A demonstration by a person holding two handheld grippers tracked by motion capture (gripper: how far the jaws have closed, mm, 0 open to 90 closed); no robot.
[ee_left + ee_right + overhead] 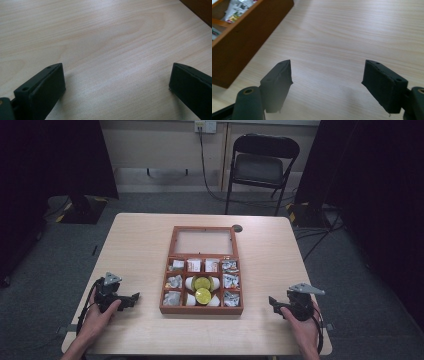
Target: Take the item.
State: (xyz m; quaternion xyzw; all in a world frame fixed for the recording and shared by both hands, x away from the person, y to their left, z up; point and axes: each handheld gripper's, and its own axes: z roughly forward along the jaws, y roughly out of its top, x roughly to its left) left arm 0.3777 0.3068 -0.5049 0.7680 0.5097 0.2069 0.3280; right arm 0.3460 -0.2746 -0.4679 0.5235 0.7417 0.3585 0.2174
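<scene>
High view: box [201,309] between grippers

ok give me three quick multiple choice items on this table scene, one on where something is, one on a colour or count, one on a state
1. Where does the wooden box sit on the table?
A. at the far left edge
B. about the middle, between the two grippers
C. on the chair

2. What colour are the two round lids in the box's middle compartments?
A. yellow-green
B. red
C. blue

3. How do the jaws of the left gripper and right gripper stand?
A. both shut on packets
B. left shut, right open
C. both open, holding nothing

Key: 1 B, the high view shows it centred between the hands. 2 A, both lids look yellow-green. 3 C, each gripper view shows bare table between spread jaws.
</scene>
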